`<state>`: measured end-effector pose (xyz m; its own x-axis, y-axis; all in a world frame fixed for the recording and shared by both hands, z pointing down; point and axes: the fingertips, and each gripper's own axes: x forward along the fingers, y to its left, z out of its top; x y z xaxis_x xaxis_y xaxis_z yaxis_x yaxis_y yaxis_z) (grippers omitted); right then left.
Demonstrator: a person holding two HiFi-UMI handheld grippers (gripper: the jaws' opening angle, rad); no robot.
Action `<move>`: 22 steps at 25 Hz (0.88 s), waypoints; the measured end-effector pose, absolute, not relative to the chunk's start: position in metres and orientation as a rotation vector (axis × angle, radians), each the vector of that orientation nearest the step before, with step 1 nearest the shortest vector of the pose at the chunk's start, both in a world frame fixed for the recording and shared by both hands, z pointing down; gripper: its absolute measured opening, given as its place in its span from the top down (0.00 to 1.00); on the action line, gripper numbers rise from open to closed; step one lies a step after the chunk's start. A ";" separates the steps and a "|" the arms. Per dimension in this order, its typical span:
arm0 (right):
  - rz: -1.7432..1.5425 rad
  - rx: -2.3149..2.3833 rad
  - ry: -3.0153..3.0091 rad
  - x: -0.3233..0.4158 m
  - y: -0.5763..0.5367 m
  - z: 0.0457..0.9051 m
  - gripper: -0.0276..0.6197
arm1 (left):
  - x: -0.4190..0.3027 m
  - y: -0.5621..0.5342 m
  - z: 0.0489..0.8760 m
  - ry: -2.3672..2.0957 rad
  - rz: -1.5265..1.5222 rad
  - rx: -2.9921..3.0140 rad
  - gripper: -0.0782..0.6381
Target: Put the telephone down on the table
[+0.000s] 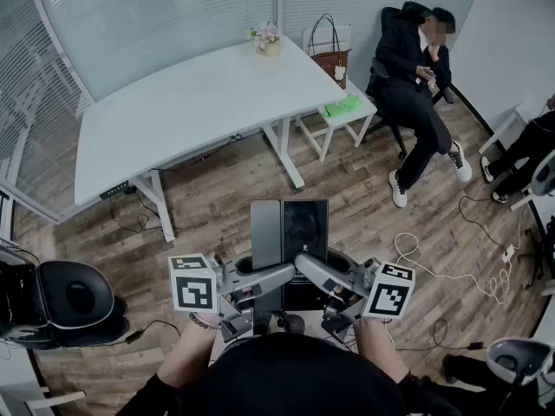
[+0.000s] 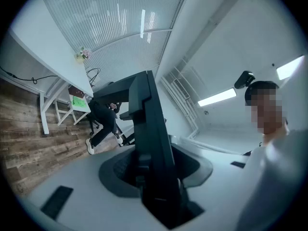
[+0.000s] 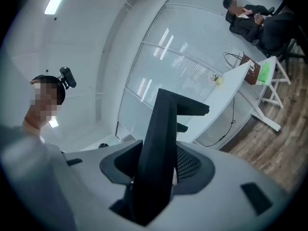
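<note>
Presently on view:
- telephone (image 1: 288,230): flat dark slab, one half grey and the other black. Sits lower ctr of the head view, held in the air over the wood floor (image 1: 347,198), broad face toward the head camera. Not on the table.
- left gripper (image 1: 264,277): comes in from the lower left of the head view, jaws clamped on the telephone's lower end. In the left gripper view the telephone (image 2: 149,129) stands edge-on btwn the jaws and fills the gap. Marker cube (image 1: 192,282) sits at its outer end.
- right gripper (image 1: 316,271): comes in from the lower right, jaws likewise pinching the telephone's lower end from the other side. The right gripper view shows the same slab (image 3: 161,143) edge-on in the slot. Its marker cube (image 1: 388,290) is at lower right.
- table (image 1: 173,102): white, upper left of the head view, well apart from the telephone. Flower pot (image 1: 266,40) on its far corner, top ctr of frame.
- white chair (image 1: 347,118): just right of the table, w/ a brown handbag (image 1: 332,61) and a green item (image 1: 342,107) on it.
- seated person (image 1: 412,85): dark clothes, upper right, in a black office chair.
- white cable (image 1: 434,263): loose on the floor, right of ctr.
- black rounded object (image 1: 74,297): lower left edge, kind unclear.
</note>
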<state>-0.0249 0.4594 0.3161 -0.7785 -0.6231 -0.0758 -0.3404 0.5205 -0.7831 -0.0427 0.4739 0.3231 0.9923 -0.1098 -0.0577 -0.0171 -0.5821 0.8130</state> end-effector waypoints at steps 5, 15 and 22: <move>-1.136 -0.800 2.414 -0.025 0.459 0.317 0.68 | -0.043 0.473 0.324 -0.088 -0.124 2.189 0.61; -1.144 -0.802 2.413 -0.028 0.455 0.318 0.68 | -0.046 0.470 0.325 -0.091 -0.121 2.184 0.61; -1.145 -0.804 2.413 -0.029 0.455 0.316 0.68 | -0.048 0.470 0.323 -0.092 -0.119 2.184 0.61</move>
